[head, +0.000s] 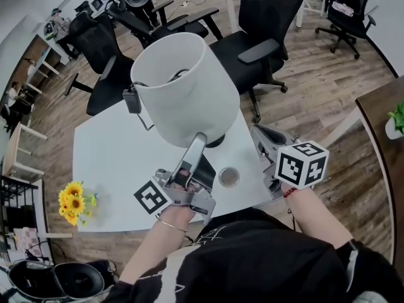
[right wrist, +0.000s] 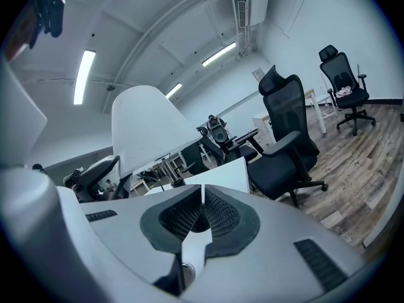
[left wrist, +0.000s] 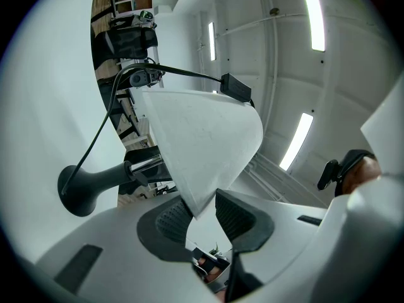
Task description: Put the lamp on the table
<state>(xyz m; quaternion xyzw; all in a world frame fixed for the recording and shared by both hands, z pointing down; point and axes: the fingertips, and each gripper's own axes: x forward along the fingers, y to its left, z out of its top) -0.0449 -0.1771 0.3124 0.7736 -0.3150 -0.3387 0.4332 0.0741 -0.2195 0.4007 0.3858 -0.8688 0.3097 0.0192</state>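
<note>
The lamp stands on the white table [head: 113,163]: a wide white shade [head: 183,93] over a black base [head: 218,141], with a black cord and its inline switch [head: 131,100] hanging at the shade's left. My left gripper [head: 199,137] reaches up to the shade's lower rim. In the left gripper view the rim of the shade [left wrist: 202,144] sits between the spread jaws of the left gripper [left wrist: 203,210], with a gap at the right pad. The lamp's base [left wrist: 79,188] shows at the left there. My right gripper [head: 260,134] is shut and empty, to the right of the lamp; in its own view the right gripper [right wrist: 202,201] faces the shade [right wrist: 148,128].
A small round metal object [head: 228,177] lies on the table near its front edge. Yellow flowers [head: 72,201] sit at the table's front left corner. Black office chairs [head: 265,17] stand behind the table on the wood floor. A potted plant [head: 396,122] sits on a brown table at the right.
</note>
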